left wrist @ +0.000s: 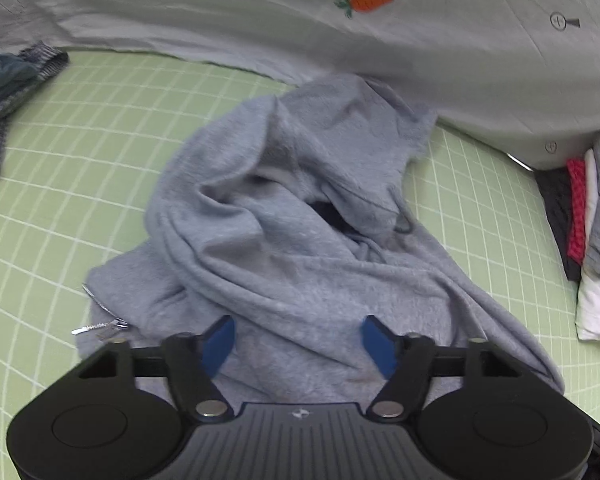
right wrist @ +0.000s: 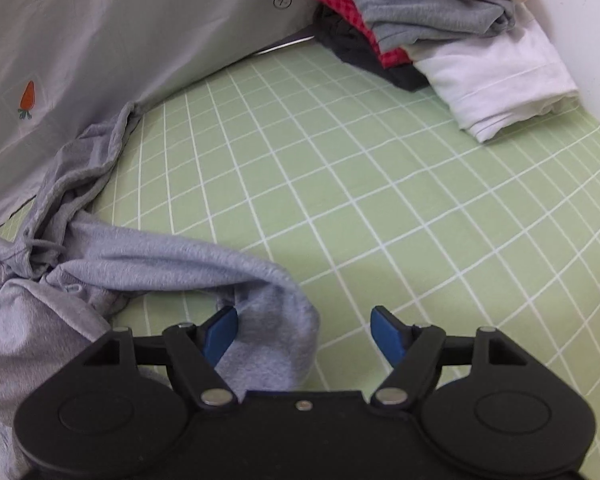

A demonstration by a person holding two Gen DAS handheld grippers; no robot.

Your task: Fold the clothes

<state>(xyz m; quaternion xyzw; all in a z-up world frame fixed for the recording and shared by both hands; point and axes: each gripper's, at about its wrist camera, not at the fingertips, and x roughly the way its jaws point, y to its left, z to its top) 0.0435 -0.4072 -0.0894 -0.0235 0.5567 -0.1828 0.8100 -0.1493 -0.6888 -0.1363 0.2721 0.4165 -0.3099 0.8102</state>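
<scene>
Setting: a home bedroom, on a bed.
- Bed sheet [right wrist: 380, 184]: pale green with a white grid, covering the whole surface.
- Duvet [left wrist: 380, 40]: light grey, pushed back along the far side, printed with an orange carrot [left wrist: 368, 3] and small round motifs.
- Stack of folded clothes [right wrist: 440, 32]: white, grey, red, dark and cream items, at the sheet's far right corner.
- Grey hoodie [left wrist: 292, 216]: crumpled loose on the sheet.
- Dark checked garment [left wrist: 8, 88]: bunched at the left edge.
</scene>
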